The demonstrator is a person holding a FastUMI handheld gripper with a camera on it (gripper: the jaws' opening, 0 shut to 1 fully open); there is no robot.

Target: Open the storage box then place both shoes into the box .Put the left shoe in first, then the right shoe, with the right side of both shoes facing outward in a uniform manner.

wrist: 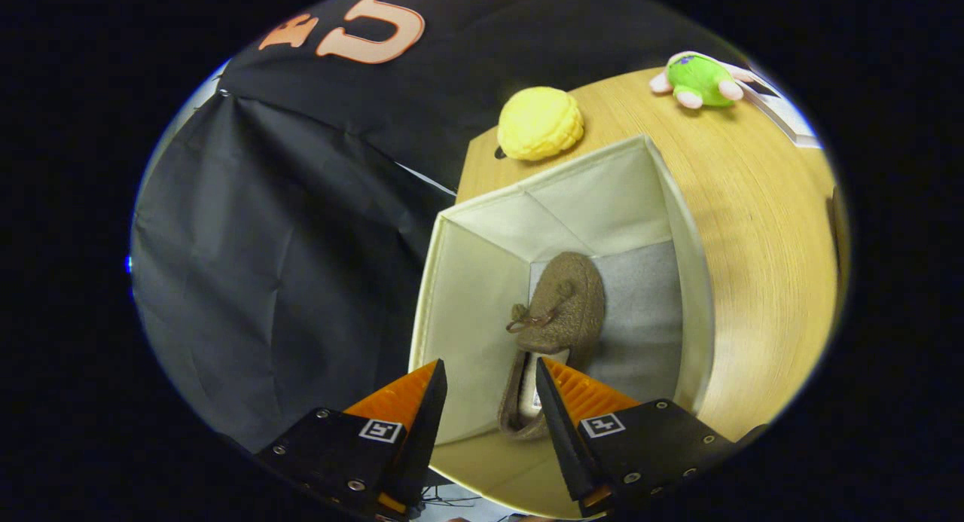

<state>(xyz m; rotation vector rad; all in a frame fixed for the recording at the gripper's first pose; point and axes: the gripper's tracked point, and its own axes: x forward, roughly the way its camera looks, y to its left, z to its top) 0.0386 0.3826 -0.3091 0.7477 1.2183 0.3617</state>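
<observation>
Wooden table (761, 228) carries everything here, pale and smooth-grained, its far corner running up against the black cloth wall (286, 243) of the booth. Largest on it is the storage box (482, 281), cream fabric, already open, its thin walls likely to flex if nudged. Inside lies one brown shoe (561, 311), a soft suede-looking slipper with a small bow, toe toward twelve o'clock, heel toward the fingers. It should be light and floppy, not slippery; the firmer heel rim or the side wall by the opening looks the best place to take hold. Beyond the box at twelve o'clock sits a yellow plush bun (540, 123), and at one o'clock a smaller green plush toy (700, 79). Gripper (489, 401) hovers over the box's near edge, fingers spread apart and holding nothing, the shoe's heel just ahead between them
</observation>
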